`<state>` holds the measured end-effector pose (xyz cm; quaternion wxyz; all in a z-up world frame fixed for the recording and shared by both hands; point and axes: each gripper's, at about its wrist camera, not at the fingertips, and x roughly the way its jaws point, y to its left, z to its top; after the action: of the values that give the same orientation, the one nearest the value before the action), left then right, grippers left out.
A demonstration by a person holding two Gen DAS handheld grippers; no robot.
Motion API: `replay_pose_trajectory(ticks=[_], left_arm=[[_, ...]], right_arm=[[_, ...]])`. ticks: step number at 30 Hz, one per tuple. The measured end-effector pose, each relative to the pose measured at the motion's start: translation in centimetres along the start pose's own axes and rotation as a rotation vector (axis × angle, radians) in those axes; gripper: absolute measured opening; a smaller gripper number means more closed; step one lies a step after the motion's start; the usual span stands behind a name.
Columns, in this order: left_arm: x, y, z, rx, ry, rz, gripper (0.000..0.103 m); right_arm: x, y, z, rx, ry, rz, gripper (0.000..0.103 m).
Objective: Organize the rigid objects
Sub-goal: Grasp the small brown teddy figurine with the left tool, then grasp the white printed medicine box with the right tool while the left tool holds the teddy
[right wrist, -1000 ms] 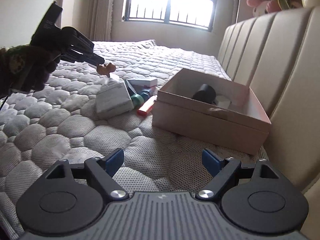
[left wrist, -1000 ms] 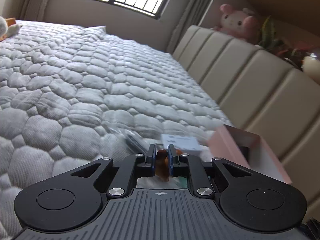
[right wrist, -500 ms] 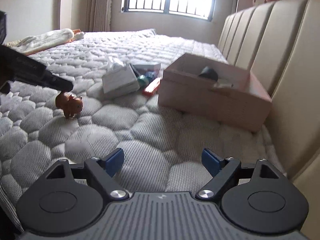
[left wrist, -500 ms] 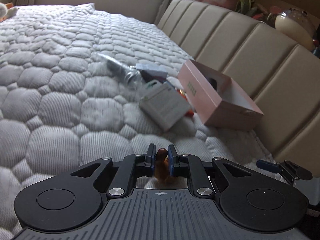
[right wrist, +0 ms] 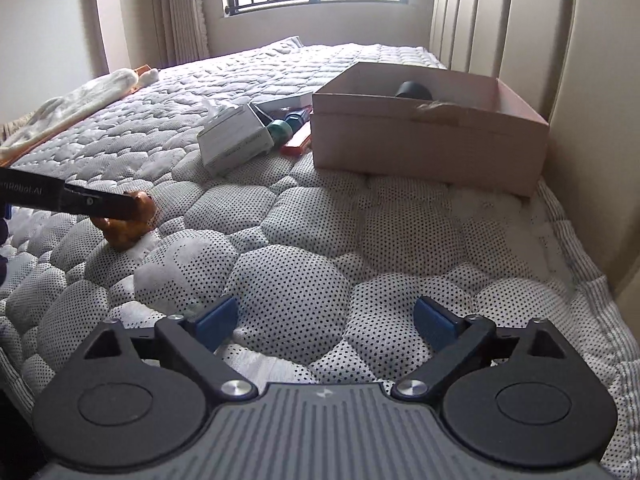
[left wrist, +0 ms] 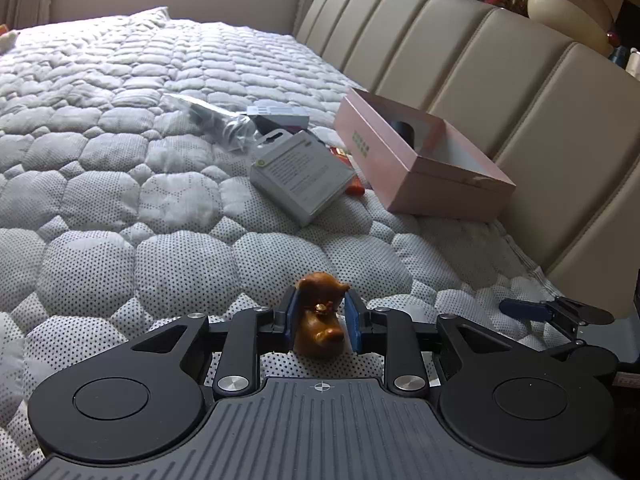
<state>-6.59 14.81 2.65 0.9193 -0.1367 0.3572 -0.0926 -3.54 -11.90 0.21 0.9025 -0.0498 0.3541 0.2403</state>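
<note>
Item: brown figurine (left wrist: 320, 314); small animal shape, standing upright on the quilted mattress (left wrist: 120, 184), near its foot end
Left gripper (left wrist: 320, 320): blue pads on either flank of the figurine, closed in on it; whether they still press cannot be told for certain, though it reads as a pinch
Right gripper (right wrist: 326, 320): spread wide; nothing between the pads; hovering low over the mattress
Key relation: pink box (left wrist: 420, 164) lies ahead and to the right of the left gripper, against the headboard (left wrist: 500, 80); its long axis runs along the headboard; figurine well apart from it
Nearer arm: left, by far; the right gripper sits to the figurine's right
Obstacles: white carton (left wrist: 300, 176) and small clutter just left of the box
Open room: bare quilt between figurine and box; mattress edge close behind both grippers
</note>
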Motion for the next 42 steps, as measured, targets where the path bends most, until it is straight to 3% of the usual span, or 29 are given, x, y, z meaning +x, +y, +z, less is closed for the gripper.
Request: replay_pose_trajectory(ticks=[5, 12, 28, 35, 42], left_arm=[[-0.2, 0.0, 0.0, 0.010, -0.003, -0.005, 0.027], [-1.4, -1.4, -1.0, 0.194, 0.004, 0.021, 0.027], [2.5, -1.1, 0.7, 0.090, 0.022, 0.053, 0.031], [3.5, -1.9, 0.4, 0.118, 0.032, 0.075, 0.037], [2.7, -1.9, -0.3, 0.144, 0.036, 0.051, 0.034]], right_arm=[[0.2, -0.1, -0.1, 0.003, 0.005, 0.032, 0.103], [0.0, 0.2, -0.6, -0.009, -0.007, 0.020, 0.103], [0.2, 0.2, -0.6, -0.020, 0.003, 0.029, 0.103], [0.0, 0.1, -0.8, -0.026, -0.010, 0.037, 0.103], [-0.3, -0.1, -0.2, -0.032, 0.000, 0.059, 0.103]])
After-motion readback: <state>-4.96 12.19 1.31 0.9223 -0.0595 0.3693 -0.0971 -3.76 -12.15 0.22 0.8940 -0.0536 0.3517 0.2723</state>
